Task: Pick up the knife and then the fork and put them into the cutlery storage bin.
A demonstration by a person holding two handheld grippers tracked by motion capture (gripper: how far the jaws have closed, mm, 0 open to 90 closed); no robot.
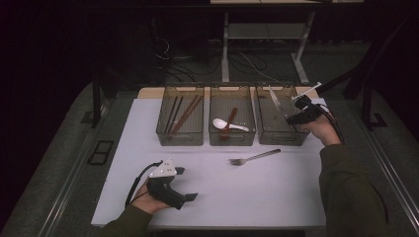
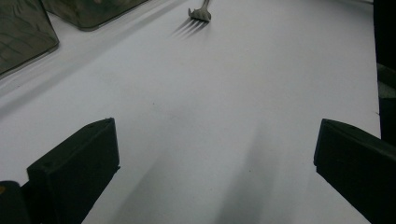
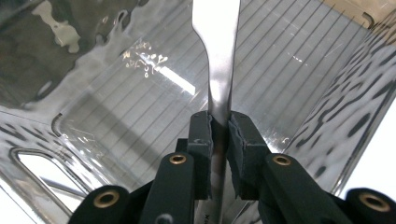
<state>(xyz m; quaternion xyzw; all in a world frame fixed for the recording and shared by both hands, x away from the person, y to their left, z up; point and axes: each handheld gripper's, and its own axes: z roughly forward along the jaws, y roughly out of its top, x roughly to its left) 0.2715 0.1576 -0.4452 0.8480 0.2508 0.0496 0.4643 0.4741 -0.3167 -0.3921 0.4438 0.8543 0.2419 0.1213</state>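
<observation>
1. Right gripper [image 3: 219,140]: jaws clamped on the flat handle of a metal utensil [image 3: 217,51], pads pressing it from both sides; in the high view the same gripper [image 1: 296,117] stands over the right-hand bin [image 1: 282,139], with the utensil rising slantwise toward the bin's far left corner; its working end is not legible, so whether it is a knife or another piece I cannot tell.
2. Position of the held piece: inside or just above the bin's opening, the clear ribbed bin floor visible beyond it in the right gripper view; judged not yet released.
3. Left gripper [image 1: 184,197]: jaws standing wide apart with nothing between them, seen plainly in the left gripper view [image 2: 210,177]; it rests low over the near left part of the white table [image 1: 276,197], idle.
4. Work judged done: chopsticks [image 1: 182,114] lie in the left bin [image 1: 180,138]; a white soup spoon [image 1: 228,124] and a dark reddish spoon lie in the middle bin [image 1: 232,139].
5. Work judged outstanding: release of the held utensil into the right-hand bin; one fork [image 1: 254,158] lies loose on the table, in front of the bins and well apart from both grippers, its tines pointing left; it appears the last item to sort.
</observation>
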